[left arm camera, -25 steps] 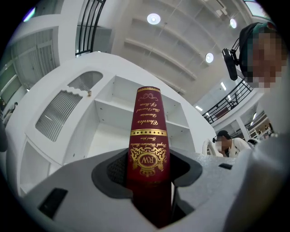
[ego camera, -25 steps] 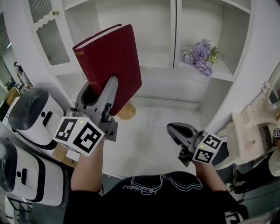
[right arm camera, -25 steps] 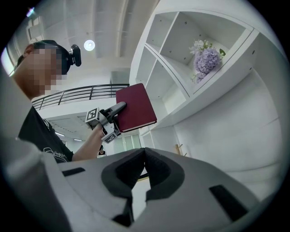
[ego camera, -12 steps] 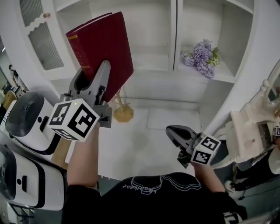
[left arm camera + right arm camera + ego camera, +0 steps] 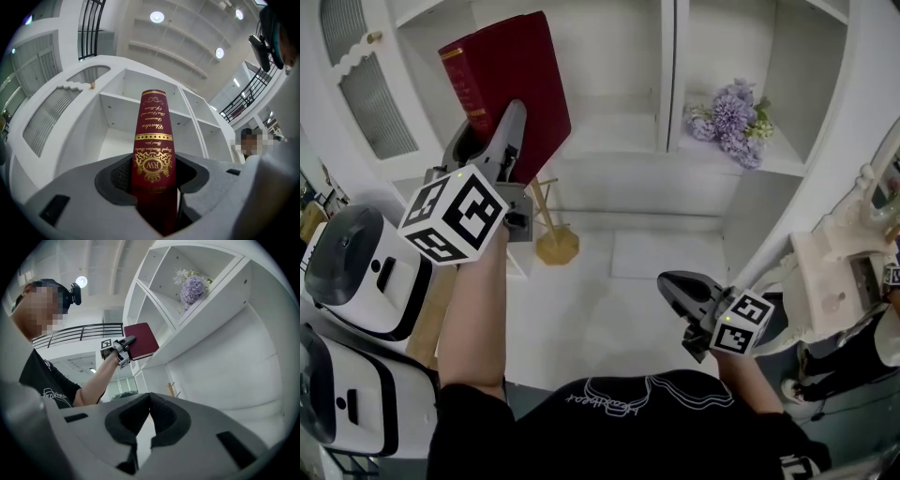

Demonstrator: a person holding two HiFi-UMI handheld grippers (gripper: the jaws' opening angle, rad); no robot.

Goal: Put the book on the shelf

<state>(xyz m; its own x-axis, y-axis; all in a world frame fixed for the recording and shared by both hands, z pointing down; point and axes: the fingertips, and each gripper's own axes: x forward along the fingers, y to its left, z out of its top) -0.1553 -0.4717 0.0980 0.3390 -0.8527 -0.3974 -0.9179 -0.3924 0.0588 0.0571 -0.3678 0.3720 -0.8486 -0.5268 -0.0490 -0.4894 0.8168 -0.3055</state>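
Observation:
A dark red book (image 5: 514, 84) with gold print on its spine (image 5: 153, 133) stands nearly upright in my left gripper (image 5: 491, 133), which is shut on its lower end. The book is raised in front of the left compartment of the white shelf unit (image 5: 614, 141), spine facing me. In the left gripper view the pads of my left gripper (image 5: 152, 174) press on both covers. My right gripper (image 5: 671, 285) hangs low on the right, shut with nothing in it (image 5: 150, 401). From there the book (image 5: 142, 340) shows beside the shelf edge.
Purple flowers (image 5: 727, 116) lie in the right compartment. A wooden stand with a yellow base (image 5: 555, 246) sits on the low ledge below the book. Two white rounded machines (image 5: 364, 270) stand at the left. A ribbed glass cabinet door (image 5: 358, 89) hangs open at upper left.
My left gripper has lifted the book higher and leftward toward the left compartment, and the book has turned more upright. The right gripper has barely moved.

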